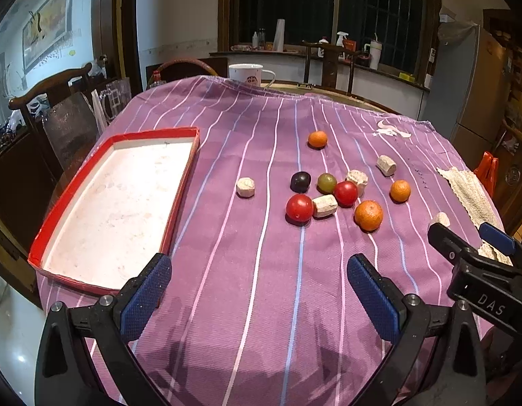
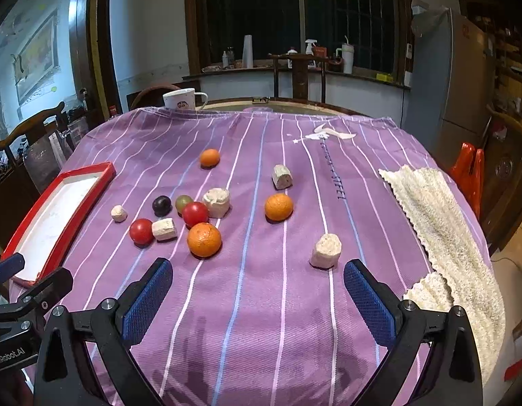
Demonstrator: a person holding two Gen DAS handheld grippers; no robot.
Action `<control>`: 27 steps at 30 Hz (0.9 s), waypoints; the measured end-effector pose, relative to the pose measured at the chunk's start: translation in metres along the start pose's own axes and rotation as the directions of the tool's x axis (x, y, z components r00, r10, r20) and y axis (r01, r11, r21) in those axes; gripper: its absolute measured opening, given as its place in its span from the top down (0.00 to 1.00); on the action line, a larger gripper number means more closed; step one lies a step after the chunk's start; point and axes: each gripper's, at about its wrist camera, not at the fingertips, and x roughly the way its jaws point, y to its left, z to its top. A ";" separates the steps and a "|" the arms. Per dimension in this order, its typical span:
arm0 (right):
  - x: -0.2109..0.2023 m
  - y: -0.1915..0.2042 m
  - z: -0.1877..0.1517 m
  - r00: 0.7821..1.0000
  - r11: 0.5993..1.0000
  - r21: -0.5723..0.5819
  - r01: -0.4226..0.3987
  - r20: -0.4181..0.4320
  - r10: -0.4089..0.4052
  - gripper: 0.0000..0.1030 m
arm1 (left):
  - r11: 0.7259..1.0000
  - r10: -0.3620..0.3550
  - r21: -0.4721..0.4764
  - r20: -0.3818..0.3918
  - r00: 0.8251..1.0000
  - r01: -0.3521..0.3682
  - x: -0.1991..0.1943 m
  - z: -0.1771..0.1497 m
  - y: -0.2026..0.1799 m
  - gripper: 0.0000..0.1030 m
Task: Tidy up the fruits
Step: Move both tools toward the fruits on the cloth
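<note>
Since both the left gripper (image 1: 259, 287) and right gripper (image 2: 257, 291) hover wide apart and empty, I'd pinch the round, roll-prone large orange (image 2: 204, 240) gently across its middle.

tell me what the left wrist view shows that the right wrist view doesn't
Only the left wrist view shows the whole red-rimmed white tray, with nothing in it, and the right gripper entering from the right edge.

Only the right wrist view shows the full cream knitted towel draped over the table's right side, and the pale cylindrical chunk nearest it unobstructed.

Both show the purple striped cloth, three oranges, two red tomatoes, a dark plum, a green grape, the white mug, and open blue-padded fingers holding nothing.
</note>
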 end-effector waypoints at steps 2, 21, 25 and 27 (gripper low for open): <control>0.005 -0.003 0.000 1.000 1.000 0.007 -0.004 -0.010 0.004 0.00 | 1.000 0.000 -0.001 -0.012 1.000 0.000 0.006 0.000 0.000 0.00; 0.034 -0.040 0.025 0.998 0.999 0.051 0.003 -0.064 0.000 0.00 | 1.000 0.013 -0.020 -0.018 1.000 -0.013 0.022 0.029 0.027 0.00; 0.041 -0.053 0.036 0.997 0.998 0.060 -0.002 -0.079 0.007 0.00 | 1.000 -0.004 -0.024 -0.053 0.999 0.002 0.034 0.038 0.036 0.00; 0.050 -0.057 0.040 0.994 0.996 0.076 -0.038 -0.102 0.046 0.00 | 0.999 -0.039 -0.025 -0.075 0.996 0.037 0.041 0.039 0.036 0.00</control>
